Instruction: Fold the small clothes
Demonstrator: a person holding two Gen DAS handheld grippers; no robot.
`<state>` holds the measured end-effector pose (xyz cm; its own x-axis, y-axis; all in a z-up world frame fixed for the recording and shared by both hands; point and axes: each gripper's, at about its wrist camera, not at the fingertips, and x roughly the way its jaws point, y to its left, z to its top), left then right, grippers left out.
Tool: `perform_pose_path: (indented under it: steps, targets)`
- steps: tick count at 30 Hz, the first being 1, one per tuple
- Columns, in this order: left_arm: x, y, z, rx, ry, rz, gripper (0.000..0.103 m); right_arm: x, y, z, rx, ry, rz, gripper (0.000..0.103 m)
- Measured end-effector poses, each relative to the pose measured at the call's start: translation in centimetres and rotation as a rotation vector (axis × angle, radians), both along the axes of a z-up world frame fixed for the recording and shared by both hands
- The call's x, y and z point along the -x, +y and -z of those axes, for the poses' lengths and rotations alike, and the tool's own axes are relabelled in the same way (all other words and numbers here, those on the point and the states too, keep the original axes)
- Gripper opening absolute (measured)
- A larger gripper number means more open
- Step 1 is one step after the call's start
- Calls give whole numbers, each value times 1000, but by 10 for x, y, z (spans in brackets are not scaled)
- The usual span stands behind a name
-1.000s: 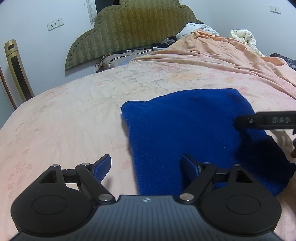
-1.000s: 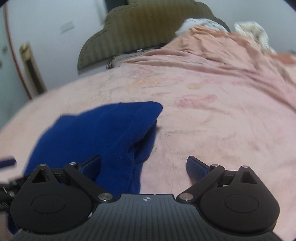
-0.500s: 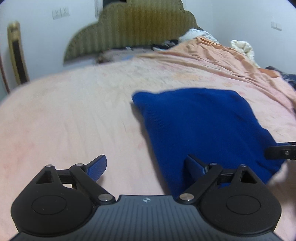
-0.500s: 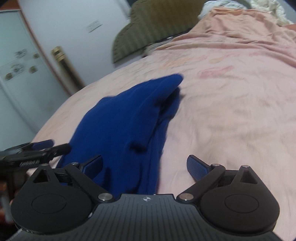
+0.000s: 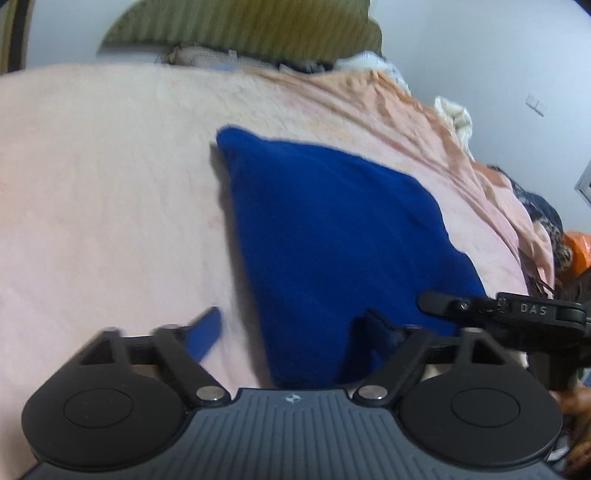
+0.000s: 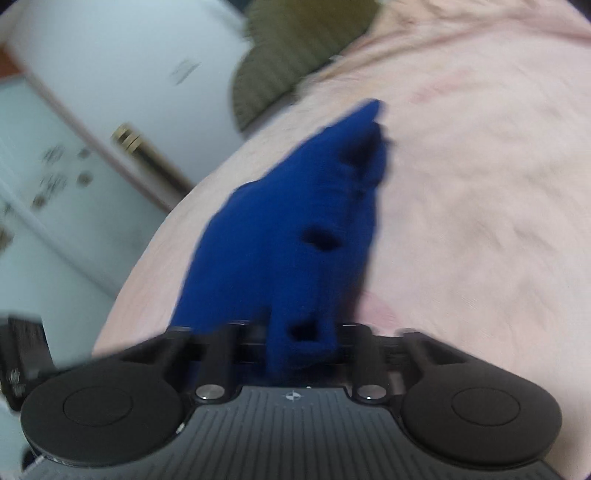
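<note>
On the bed, left wrist view: blue garment point(image 5: 332, 236) lying flat on the pink sheet point(image 5: 110, 206), folded into a rough rectangle, far corner pointing toward the olive headboard point(image 5: 243, 29). Near edge of the garment running under the camera housing. Left gripper point(image 5: 291, 332) closing, jaws about half apart; left blue pad point(image 5: 203, 334) over bare sheet just beside the garment's edge, right pad over the cloth, the near left corner of the garment between them. Pads not seen pressing on the cloth. Black finger of the right gripper point(image 5: 439, 302) entering from the right edge, lying at the garment's near right corner. Rumpled orange blanket point(image 5: 406, 122) beyond the garment, heaped toward the wall.

In the right wrist view: frame blurred. Same blue garment point(image 6: 295, 221) stretching away from the camera toward the headboard point(image 6: 291, 48). Right gripper point(image 6: 301, 341) closing, fingers drawn close together, a bunched fold of the garment's near corner pinched between them and standing up off the pink sheet point(image 6: 480, 206). Pads themselves hidden by cloth. Part of the left gripper point(image 6: 22, 350) visible at the lower left edge, too blurred for detail.
</note>
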<state>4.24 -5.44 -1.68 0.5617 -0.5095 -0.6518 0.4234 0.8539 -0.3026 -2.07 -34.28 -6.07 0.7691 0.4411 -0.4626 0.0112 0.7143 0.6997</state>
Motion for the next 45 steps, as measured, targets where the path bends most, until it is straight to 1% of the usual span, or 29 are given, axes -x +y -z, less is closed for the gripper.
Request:
perform_pose_path:
  steps: [1, 2, 3, 4, 7, 10, 12, 13, 14, 15, 17, 18, 19, 20, 21, 22, 23, 25, 26, 27, 29, 30, 32, 33, 34, 36, 38, 41, 45]
  targets:
    - [-2, -1, 1, 1, 1, 17, 31, 1, -3, 4, -46, 1, 15, 22]
    - [-4, 1, 3, 36, 29, 34, 25, 3, -3, 6, -64, 5, 27, 22]
    - [-6, 4, 3, 73, 49, 31, 15, 4, -1, 5, -63, 5, 33, 22]
    - [-7, 6, 2, 81, 41, 28, 12, 6, 2, 4, -59, 7, 38, 22]
    - [-3, 12, -8, 53, -19, 7, 10, 8, 11, 2, -75, 1, 35, 21]
    - [0, 27, -18, 26, -48, -19, 10, 13, 19, 2, -141, -14, 6, 21]
    - [4, 28, -18, -21, -53, -4, 10, 18, 27, 0, -124, -17, -24, 20]
    - [9, 26, -15, -53, -56, -10, 11, 20, 31, -2, -76, -10, -23, 20]
    - [14, 22, -13, -86, -67, -19, 13, 23, 36, -5, -3, -1, -7, 20]
    - [20, 18, -13, -111, -91, -28, 15, 28, 40, -8, 62, 1, 17, 24]
    - [30, 14, -14, -158, -131, -48, 27, 39, 46, -17, 150, -5, 80, 28]
    - [34, 12, -14, -174, -144, -59, 44, 48, 51, -28, 236, -23, 130, 37]
    - [36, 10, -13, -187, -150, -73, 69, 57, 59, -38, 331, -45, 175, 40]
    - [37, 10, -13, -197, -157, -89, 75, 65, 67, -48, 431, -68, 218, 42]
    - [39, 10, -11, -206, -170, -109, 78, 72, 76, -58, 512, -102, 242, 44]
    - [40, 8, -10, -218, -178, -121, 78, 77, 83, -65, 562, -135, 246, 48]
    - [40, 6, -9, -234, -176, -123, 78, 79, 89, -68, 584, -158, 235, 53]
    - [41, 6, -7, -240, -163, -132, 78, 76, 98, -67, 602, -169, 178, 61]
    - [41, 7, -7, -233, -157, -139, 78, 75, 99, -62, 612, -147, 166, 61]
    - [41, 9, -8, -228, -150, -144, 78, 69, 101, -55, 632, -107, 169, 61]
    - [44, 12, -8, -223, -143, -149, 78, 60, 102, -42, 686, -23, 229, 62]
    - [45, 13, -8, -227, -147, -153, 78, 63, 100, -39, 674, -9, 257, 64]
    - [49, 13, -8, -238, -156, -161, 78, 70, 95, -43, 588, -16, 291, 67]
    - [51, 12, -8, -243, -160, -165, 78, 74, 94, -47, 557, -18, 301, 76]
    - [53, 11, -8, -247, -165, -173, 78, 77, 94, -49, 540, -20, 301, 89]
    - [58, 10, -9, -246, -183, -188, 78, 76, 96, -52, 514, -31, 273, 102]
    - [64, 9, -9, -262, -208, -195, 79, 78, 103, -55, 504, -41, 254, 102]
    - [71, 8, -8, -287, -229, -192, 80, 78, 122, -52, 522, -25, 232, 102]
    - [72, 11, -5, -295, -182, -166, 80, 75, 137, -50, 551, 28, 236, 103]
